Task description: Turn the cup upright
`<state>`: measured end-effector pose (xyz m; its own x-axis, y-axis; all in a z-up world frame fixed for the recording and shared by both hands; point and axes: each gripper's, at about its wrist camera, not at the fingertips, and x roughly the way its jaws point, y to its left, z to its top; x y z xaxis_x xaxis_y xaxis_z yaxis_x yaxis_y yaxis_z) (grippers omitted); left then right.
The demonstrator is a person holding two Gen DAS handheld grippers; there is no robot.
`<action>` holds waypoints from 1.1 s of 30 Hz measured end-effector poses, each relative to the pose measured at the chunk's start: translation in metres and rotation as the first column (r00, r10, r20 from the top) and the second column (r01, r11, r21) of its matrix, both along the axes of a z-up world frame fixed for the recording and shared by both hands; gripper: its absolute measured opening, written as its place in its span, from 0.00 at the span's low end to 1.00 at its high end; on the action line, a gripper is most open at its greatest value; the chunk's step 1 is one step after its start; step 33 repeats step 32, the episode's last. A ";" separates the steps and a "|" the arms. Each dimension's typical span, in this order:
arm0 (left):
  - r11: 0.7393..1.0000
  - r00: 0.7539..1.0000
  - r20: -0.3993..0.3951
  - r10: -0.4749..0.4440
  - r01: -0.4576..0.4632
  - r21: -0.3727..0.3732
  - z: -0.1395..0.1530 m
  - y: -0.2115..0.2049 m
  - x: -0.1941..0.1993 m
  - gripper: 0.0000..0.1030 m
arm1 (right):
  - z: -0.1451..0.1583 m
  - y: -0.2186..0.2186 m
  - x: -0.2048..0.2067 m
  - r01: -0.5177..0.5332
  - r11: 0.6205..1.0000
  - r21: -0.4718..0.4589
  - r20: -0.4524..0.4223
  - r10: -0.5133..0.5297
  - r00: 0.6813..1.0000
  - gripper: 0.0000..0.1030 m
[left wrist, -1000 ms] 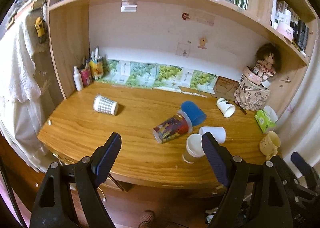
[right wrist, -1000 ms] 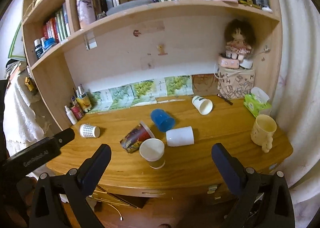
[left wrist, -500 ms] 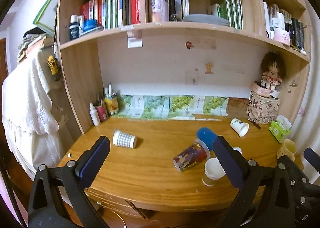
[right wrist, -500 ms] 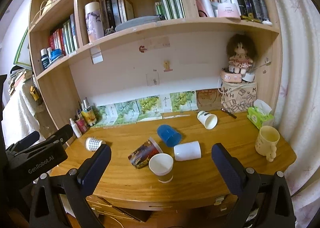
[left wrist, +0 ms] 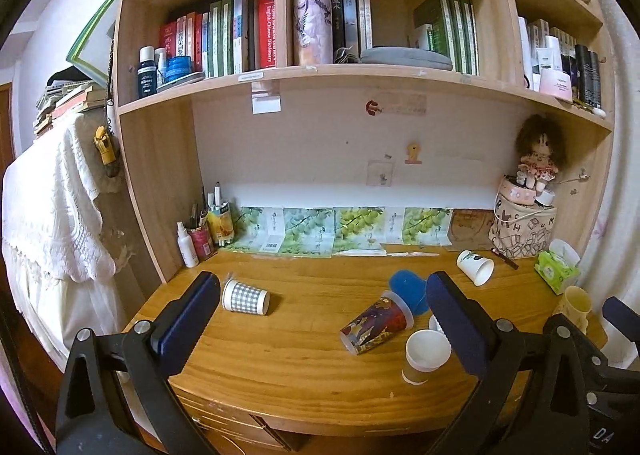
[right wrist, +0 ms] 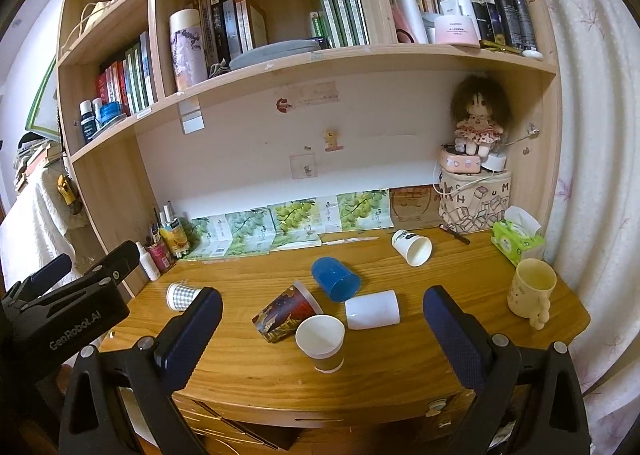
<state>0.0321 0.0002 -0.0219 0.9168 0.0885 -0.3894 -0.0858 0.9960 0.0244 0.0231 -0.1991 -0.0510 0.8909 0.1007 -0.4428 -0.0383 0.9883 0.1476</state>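
Observation:
Several cups lie on their sides on the wooden desk [right wrist: 400, 379]: a checked paper cup [left wrist: 245, 297] [right wrist: 183, 296] at the left, a printed dark cup [right wrist: 286, 312] [left wrist: 376, 326], a blue cup [right wrist: 335, 284] [left wrist: 408, 291], a plain white cup [right wrist: 372, 310], and a white cup with a leaf print [right wrist: 412, 247] [left wrist: 475, 267] at the back. A brown-banded paper cup [right wrist: 322, 342] [left wrist: 425, 356] stands upright near the front. My left gripper [left wrist: 320, 329] and right gripper [right wrist: 322, 335] are both open and empty, held in front of the desk's front edge.
A yellow mug [right wrist: 531, 291] stands at the desk's right end by a green tissue pack [right wrist: 518, 240]. A patterned bag with a doll [right wrist: 474, 195] sits at the back right. Bottles and pens [left wrist: 204, 233] stand at the back left. Book shelves hang above.
Both grippers have risen and tilted upward, so the desk sits lower in both views and more shelves show. No cup has moved.

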 end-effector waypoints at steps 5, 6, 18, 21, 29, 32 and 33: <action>1.000 1.000 0.002 -0.012 0.012 0.004 0.000 -0.003 0.000 1.00 | -0.001 0.000 0.000 0.003 1.000 -0.002 -0.007 -0.003 1.000 0.98; 1.000 1.000 0.002 -0.016 0.016 0.004 0.000 -0.004 0.000 1.00 | -0.001 0.000 0.000 0.003 1.000 -0.002 -0.006 -0.003 1.000 0.98; 1.000 1.000 0.005 -0.024 0.024 0.007 0.000 -0.006 0.000 1.00 | -0.003 0.000 0.002 0.002 1.000 -0.003 -0.016 -0.002 1.000 0.98; 1.000 1.000 0.005 -0.026 0.026 0.008 0.000 -0.007 0.000 1.00 | -0.004 0.000 0.002 0.001 1.000 -0.005 -0.020 -0.001 1.000 0.98; 0.999 0.999 0.007 -0.033 0.033 0.011 0.001 -0.010 0.001 1.00 | -0.006 0.001 0.003 -0.005 1.000 -0.006 -0.025 0.005 1.000 0.98; 0.999 0.999 0.018 -0.036 0.035 0.021 0.002 -0.012 -0.001 1.00 | -0.006 0.001 0.004 -0.004 1.000 -0.006 -0.028 0.004 1.000 0.98; 0.999 0.999 0.018 -0.036 0.035 0.021 0.002 -0.012 -0.001 1.00 | -0.006 0.001 0.004 -0.004 1.000 -0.006 -0.028 0.004 1.000 0.98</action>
